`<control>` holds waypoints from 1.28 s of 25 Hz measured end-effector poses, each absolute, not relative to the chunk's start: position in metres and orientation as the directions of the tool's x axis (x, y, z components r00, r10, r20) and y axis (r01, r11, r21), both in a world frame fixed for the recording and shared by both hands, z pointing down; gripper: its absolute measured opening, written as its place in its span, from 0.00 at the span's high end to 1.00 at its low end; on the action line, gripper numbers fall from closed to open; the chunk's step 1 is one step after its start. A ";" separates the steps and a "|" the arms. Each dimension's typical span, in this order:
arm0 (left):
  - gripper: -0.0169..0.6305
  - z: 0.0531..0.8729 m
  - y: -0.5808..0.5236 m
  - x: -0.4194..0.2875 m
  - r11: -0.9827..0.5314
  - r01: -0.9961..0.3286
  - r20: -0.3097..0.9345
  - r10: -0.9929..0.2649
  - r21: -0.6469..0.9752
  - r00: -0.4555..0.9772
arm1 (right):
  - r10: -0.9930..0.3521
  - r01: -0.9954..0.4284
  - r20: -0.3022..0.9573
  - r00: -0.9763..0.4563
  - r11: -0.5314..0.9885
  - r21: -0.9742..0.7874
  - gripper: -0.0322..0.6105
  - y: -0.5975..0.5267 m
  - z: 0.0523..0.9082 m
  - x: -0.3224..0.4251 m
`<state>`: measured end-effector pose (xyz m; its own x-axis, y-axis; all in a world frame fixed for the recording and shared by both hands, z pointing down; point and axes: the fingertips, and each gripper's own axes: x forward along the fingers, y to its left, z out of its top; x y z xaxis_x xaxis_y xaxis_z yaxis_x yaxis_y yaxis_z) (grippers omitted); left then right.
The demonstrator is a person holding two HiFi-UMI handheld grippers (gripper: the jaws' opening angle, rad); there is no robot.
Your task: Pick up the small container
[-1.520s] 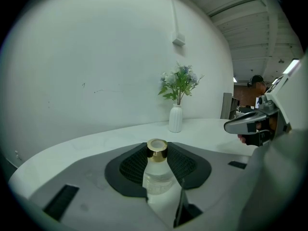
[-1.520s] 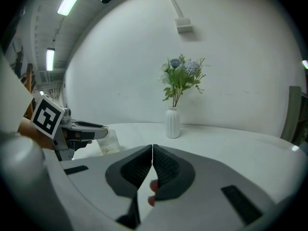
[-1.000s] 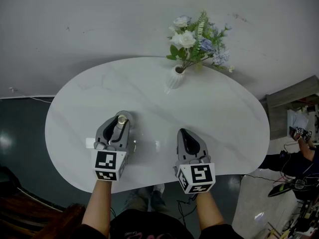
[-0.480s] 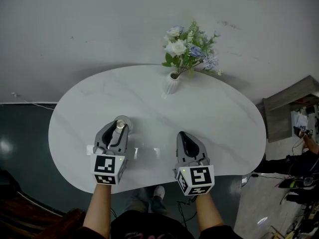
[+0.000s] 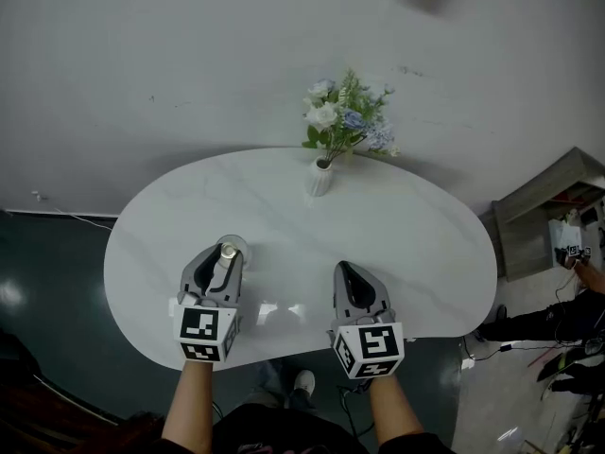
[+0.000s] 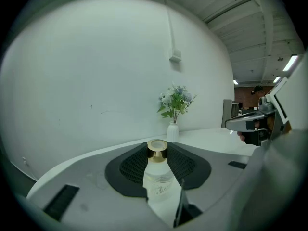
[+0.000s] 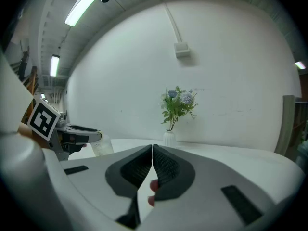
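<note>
Left gripper view: the small container (image 6: 156,174), a clear bottle with a gold cap (image 6: 157,149), stands upright between the fingers (image 6: 131,166) of my left gripper (image 6: 157,147). The ribbed pads press in from both sides high up, at the cap and shoulder, and the wider body sits below them. So the fingers are clenched on the bottle, not merely around it. My reading is that a high hold lets the weight hang under the pads and keeps the bottle plumb.

Head view: the bottle shows between the tips of the left gripper, over the near-left part of the white surface (image 5: 406,235). I cannot tell from any view whether its base is clear of the surface. The right gripper view shows the bottle under the left fingers, but my right gripper's own body cuts off its base. Judgement: the grasp is made, and the lift is either under way or next.

Right gripper (image 5: 343,268): its fingers (image 7: 166,165) are closed on each other, the pads meet along one thin seam, and nothing is between them. It hangs beside the left one, well apart from the container. I take this as parked, since the task needs one hand and closed fingers cannot snag anything.

The vase (image 5: 319,178) with flowers (image 5: 342,121) stands at the far edge of the surface, near the wall (image 5: 189,64). It is well apart from both grippers, so it should not obstruct a straight rise.

Risk: the glass is smooth and the hold is narrow, so any tilt could let the bottle slip.
</note>
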<state>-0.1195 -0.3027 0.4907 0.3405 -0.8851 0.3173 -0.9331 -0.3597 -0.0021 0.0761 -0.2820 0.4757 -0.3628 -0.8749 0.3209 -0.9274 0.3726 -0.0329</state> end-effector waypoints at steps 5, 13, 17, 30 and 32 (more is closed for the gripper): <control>0.77 0.469 -0.292 -0.120 -0.348 -0.937 0.293 -0.898 -0.017 0.328 | -0.884 -0.927 0.290 -0.366 0.375 -0.027 0.85 -0.273 0.458 0.078; 0.77 0.442 -0.267 -0.120 -0.332 -0.943 0.265 -0.912 -0.031 0.312 | -0.895 -0.928 0.255 -0.366 0.372 -0.028 0.85 -0.252 0.437 0.085; 0.77 0.432 -0.256 -0.120 -0.325 -0.945 0.248 -0.919 -0.036 0.306 | -0.899 -0.926 0.233 -0.371 0.377 -0.021 0.85 -0.243 0.428 0.087; 0.77 0.400 -0.223 -0.108 -0.327 -0.944 0.207 -0.928 -0.047 0.311 | -0.910 -0.924 0.177 -0.376 0.381 -0.002 0.85 -0.212 0.394 0.097; 0.77 0.396 -0.220 -0.107 -0.325 -0.944 0.200 -0.930 -0.052 0.309 | -0.911 -0.924 0.170 -0.376 0.382 0.003 0.85 -0.209 0.390 0.098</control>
